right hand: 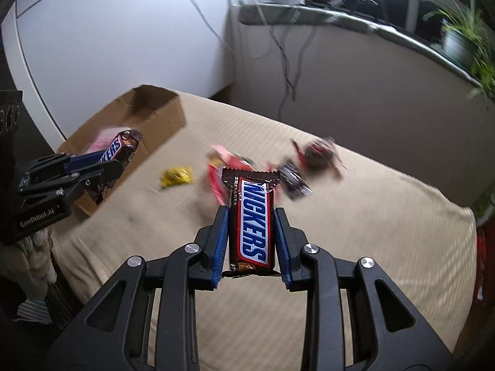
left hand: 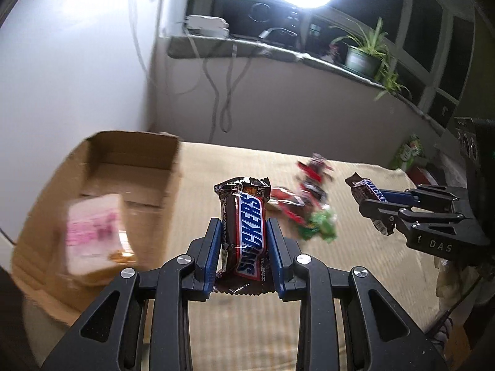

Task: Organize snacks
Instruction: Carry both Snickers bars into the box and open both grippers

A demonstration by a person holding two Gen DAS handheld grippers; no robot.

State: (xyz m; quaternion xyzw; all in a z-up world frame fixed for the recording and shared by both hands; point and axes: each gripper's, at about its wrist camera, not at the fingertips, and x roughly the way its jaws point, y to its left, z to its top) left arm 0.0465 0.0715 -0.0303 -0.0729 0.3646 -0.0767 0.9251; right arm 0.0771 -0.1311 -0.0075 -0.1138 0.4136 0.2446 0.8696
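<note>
Two black handheld grippers with blue finger pads are raised above a bed covered in a beige striped cloth [right hand: 355, 216], each pinching its own Snickers bar.

The left gripper [left hand: 243, 247] points forward and slightly down, its two fingers pressed against the long sides of a left Snickers bar [left hand: 244, 235]. The bar stands lengthwise between the pads, its crimped top end sticking out past the fingertips. Seen from the right wrist camera, this gripper reaches in from the left edge and holds its bar over the near wall of an open cardboard box [right hand: 161, 114].

The right gripper [right hand: 251, 238] is held level and aimed at the middle of the bed, fingers closed on the sides of a right Snickers bar [right hand: 252, 225], which also runs lengthwise with its far end poking out. From the left wrist camera it enters from the right edge, well apart from the box.

The box sits at the far left of the bed beside a white wall. Inside it lies a pale packet with pink print [left hand: 96, 232], blurred, possibly wrapped bread.

On the cloth beyond the grippers lies a loose pile of snack wrappers [right hand: 278, 170] in red, dark and green, too blurred to read, and a small yellow wrapper [right hand: 176, 176] lies apart, nearer the box.
</note>
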